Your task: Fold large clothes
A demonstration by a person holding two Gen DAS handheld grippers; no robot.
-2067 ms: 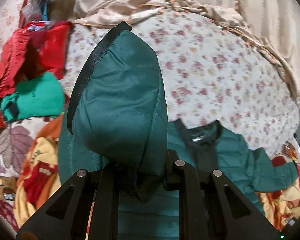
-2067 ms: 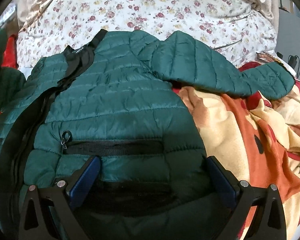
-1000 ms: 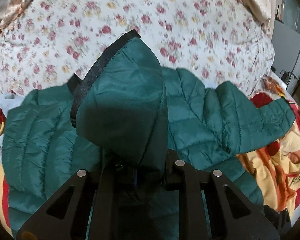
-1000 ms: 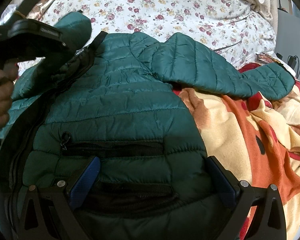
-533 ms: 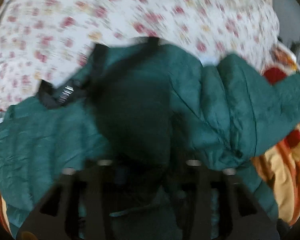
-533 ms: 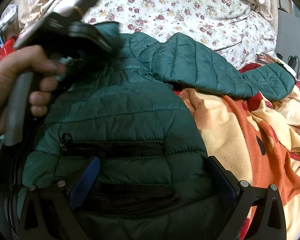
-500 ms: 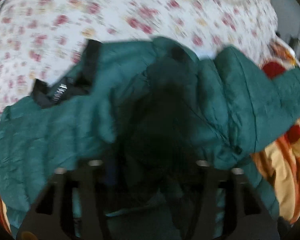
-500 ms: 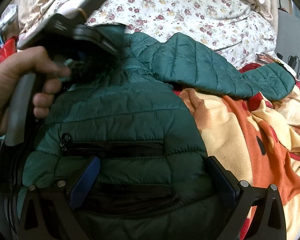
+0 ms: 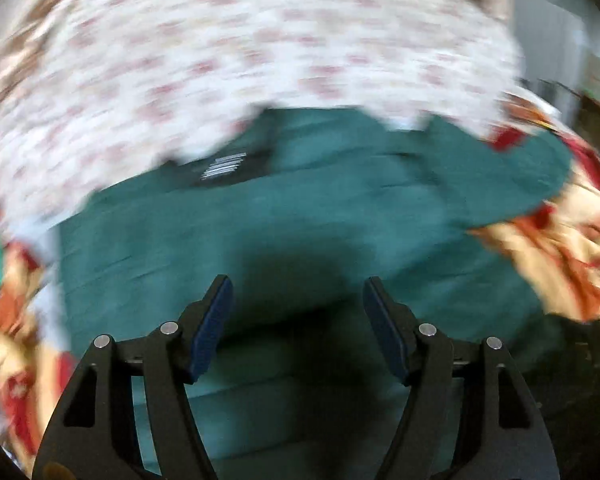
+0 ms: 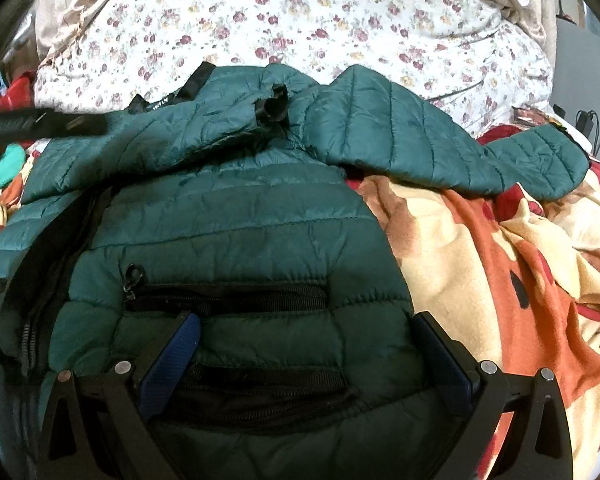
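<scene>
Jacket [image 10: 236,216]: dark green, quilted, puffy; lies front-up on a bed, its collar end toward the flowered sheet [image 10: 300,12], its hem end nearest the right wrist camera. One sleeve [image 10: 204,128] is folded across the chest, black cuff [image 10: 274,106] near the middle below the collar. The other sleeve [image 10: 440,140] stretches out to the right, its end resting on the blanket [image 10: 520,260]. Black collar [image 10: 172,96] with a pale label at the upper left. Two black zipped pockets: the upper pocket [image 10: 228,300] with a pull at its left end, the lower pocket [image 10: 260,388] close to the hem. The front zip runs down the left side.

Right tongs [image 10: 304,364]: wide apart, blue-padded fingers [image 10: 172,360] straddling the hem panel of the jacket at the lower pocket; whether the pads press on the cloth I cannot tell.

Left tongs [image 9: 298,328]: jaws have just been opening and stand fairly wide, nothing between the blue pads [image 9: 212,324]; the jacket lies below them. This view is heavily blurred. In the right wrist view a dark blurred bar at the left edge above the folded sleeve.

Surroundings: blanket in cream, orange and red under and right of the jacket; flowered sheet beyond the collar; a turquoise garment [image 10: 4,164] at the left edge.
</scene>
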